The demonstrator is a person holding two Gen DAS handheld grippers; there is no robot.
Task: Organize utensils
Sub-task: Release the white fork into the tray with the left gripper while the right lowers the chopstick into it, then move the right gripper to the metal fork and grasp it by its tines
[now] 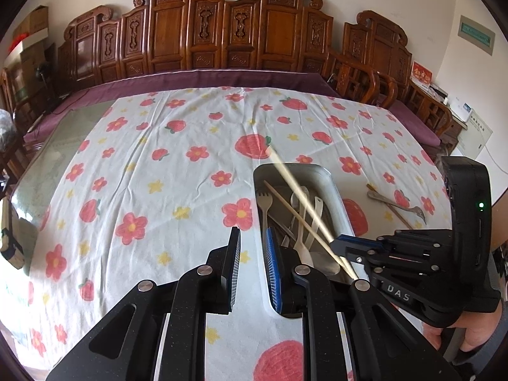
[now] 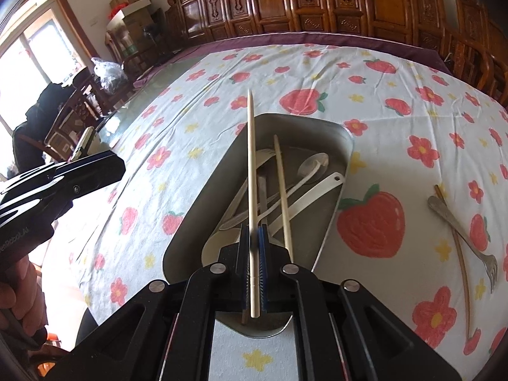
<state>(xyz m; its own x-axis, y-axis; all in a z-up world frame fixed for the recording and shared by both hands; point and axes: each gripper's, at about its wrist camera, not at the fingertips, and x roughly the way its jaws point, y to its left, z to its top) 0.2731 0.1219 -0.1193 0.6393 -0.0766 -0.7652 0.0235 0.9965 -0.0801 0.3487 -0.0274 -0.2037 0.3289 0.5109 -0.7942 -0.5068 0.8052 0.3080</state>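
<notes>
Only the right wrist view shows the right gripper (image 2: 253, 254) clamping a chopstick (image 2: 251, 171); left gripper (image 1: 252, 254) seemingly empty, slightly parted.

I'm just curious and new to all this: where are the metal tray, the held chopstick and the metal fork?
metal tray (image 2: 344, 136), right wrist view, far rim.
held chopstick (image 2: 251, 165), right wrist view, mid shaft.
metal fork (image 2: 457, 227), right wrist view, handle.

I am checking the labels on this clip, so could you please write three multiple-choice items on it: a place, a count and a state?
1. Where does the metal fork lie?
A. in the tray
B. on the cloth right of the tray
C. on a chair

2. How many chopsticks lie loose in the metal tray?
A. one
B. three
C. none

3. The right tongs are:
A. wide open
B. shut on a spoon
C. shut on a chopstick

Answers: 1 B, it rests on the flowered tablecloth. 2 A, one chopstick in the tray. 3 C, the pads clamp the held chopstick.
</notes>
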